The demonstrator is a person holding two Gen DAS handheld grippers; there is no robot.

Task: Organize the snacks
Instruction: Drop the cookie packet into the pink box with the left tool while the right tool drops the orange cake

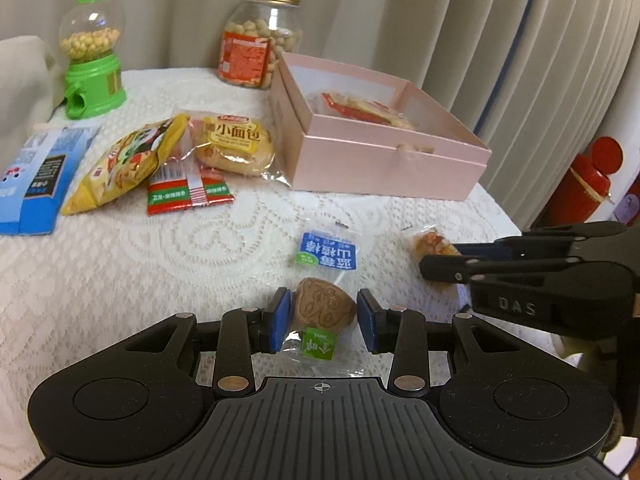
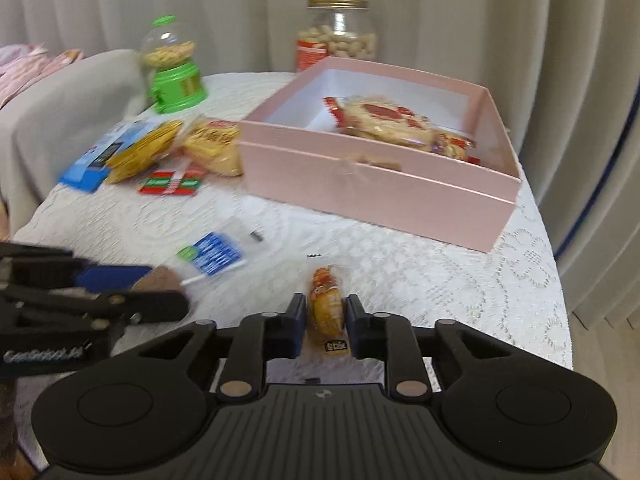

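Left wrist view: left gripper (image 1: pixel 323 320) jaws part-open around a brown heart-shaped biscuit (image 1: pixel 325 306) in clear wrap, left pad touching, right pad perhaps a hair off. Just beyond, a blue-labelled lollipop packet (image 1: pixel 327 251) flat on the lace tablecloth (image 1: pixel 120 280). Right wrist view: right gripper (image 2: pixel 326 326) pinched narrow on a small orange snack packet (image 2: pixel 326 308) resting on the cloth. Farther back, pink box (image 2: pixel 380 196) open, red-and-white packets (image 2: pixel 384 120) inside; bread bun packet (image 1: pixel 232 146) and peanut jar (image 1: pixel 260 40) behind.
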